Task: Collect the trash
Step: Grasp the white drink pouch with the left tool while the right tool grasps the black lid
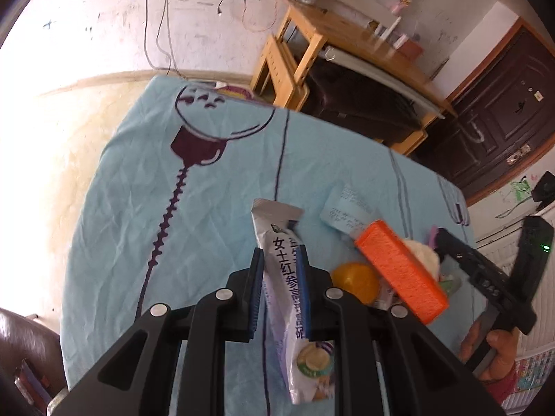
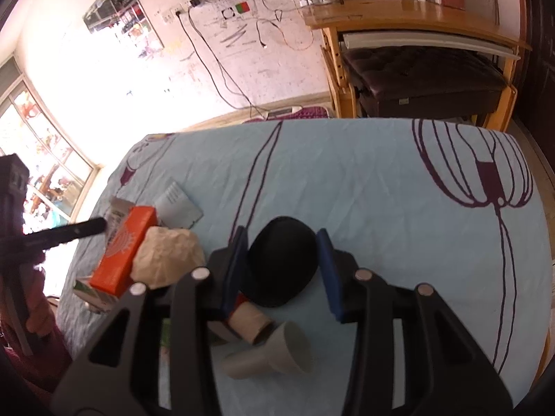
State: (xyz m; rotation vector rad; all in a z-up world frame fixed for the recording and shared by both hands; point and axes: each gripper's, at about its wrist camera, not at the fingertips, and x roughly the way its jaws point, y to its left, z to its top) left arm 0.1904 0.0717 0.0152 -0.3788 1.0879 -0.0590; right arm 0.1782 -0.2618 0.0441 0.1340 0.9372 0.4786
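Left gripper (image 1: 280, 263) clamps the sachet (image 1: 288, 270); right gripper (image 2: 282, 260) open around the black lid (image 2: 282, 261). Close squarely, lift slowly.

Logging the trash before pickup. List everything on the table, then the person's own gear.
sachet: one, silver and purple, gripped in the left tongs
orange box: one, on the pile at the table's left side
crumpled paper: one, off-white, against the orange box
yellow ball: one, beside the orange box
receipt: one, pale, flat behind the box
black dish: one, between the fingers of the right tongs
paper cup: one, grey, on its side
cardboard tube: one, brown, next to the cup
tablecloth: one, light blue with purple drawings
left tongs: shut on the sachet
right tongs: open
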